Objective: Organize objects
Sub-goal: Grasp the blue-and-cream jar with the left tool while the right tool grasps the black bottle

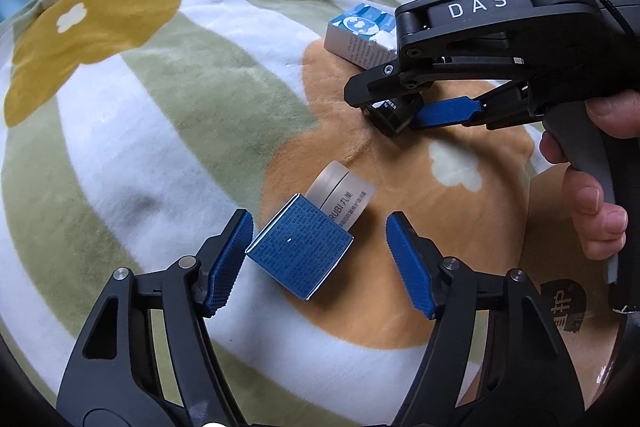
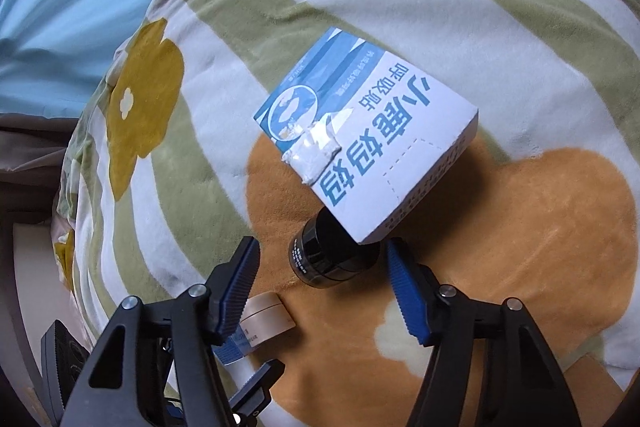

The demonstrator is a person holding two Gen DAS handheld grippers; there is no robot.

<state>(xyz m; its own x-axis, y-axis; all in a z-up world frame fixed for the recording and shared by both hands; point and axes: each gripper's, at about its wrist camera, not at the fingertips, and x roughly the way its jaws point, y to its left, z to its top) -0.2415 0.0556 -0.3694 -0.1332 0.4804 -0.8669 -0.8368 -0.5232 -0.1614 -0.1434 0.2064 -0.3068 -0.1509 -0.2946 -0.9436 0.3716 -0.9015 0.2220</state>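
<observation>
Left gripper [image 1: 320, 259] wide open, nothing gripped; blue box [image 1: 300, 251] sits between its fingers at lower centre, touching the left pad, with a beige jar [image 1: 344, 197] just behind. Right gripper [image 2: 320, 291] also open around a black jar [image 2: 328, 259], not clamped. White-blue carton [image 2: 368, 135] rests against that jar on the fleece blanket [image 2: 480, 7].

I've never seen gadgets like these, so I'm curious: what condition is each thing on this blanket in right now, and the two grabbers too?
Blue box: lying between the left gripper's fingers, not clamped.
Pale jar: on its side, lid on, against the blue box.
Black jar: on its side, partly under the white-and-blue box.
White-and-blue box: closed, flap taped, tilted over the black jar.
Left gripper: open.
Right gripper: open around the black jar.
Blanket: spread out.
</observation>
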